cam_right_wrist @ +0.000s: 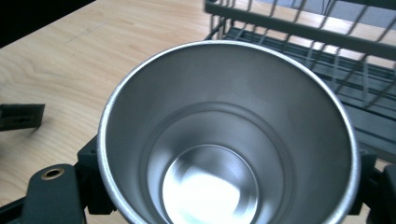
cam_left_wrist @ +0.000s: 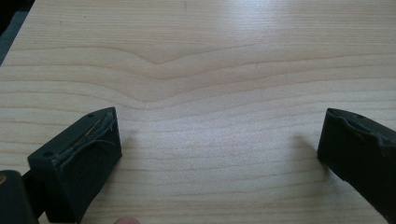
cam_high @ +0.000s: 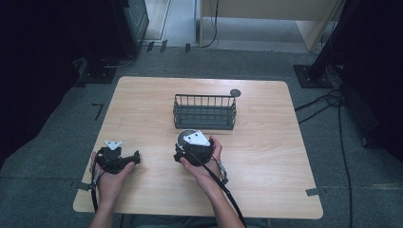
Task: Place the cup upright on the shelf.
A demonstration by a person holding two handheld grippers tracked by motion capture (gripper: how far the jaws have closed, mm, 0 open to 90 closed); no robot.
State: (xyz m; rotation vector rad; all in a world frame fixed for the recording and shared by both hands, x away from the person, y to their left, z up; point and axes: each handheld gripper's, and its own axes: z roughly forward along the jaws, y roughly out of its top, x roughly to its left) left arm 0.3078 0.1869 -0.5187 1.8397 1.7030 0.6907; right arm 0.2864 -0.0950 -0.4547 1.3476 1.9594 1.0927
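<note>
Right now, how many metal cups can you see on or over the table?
1. A steel cup sits upright between the right tongs, just in front of the wire basket. The basket looks empty, though its far corners aren't fully visible.

Bare counter (cam_high: 266, 161) lies open on either side; ahead, the wire basket (cam_high: 205, 112) blocks the way just beyond the steel cup (cam_right_wrist: 229, 135).
</note>
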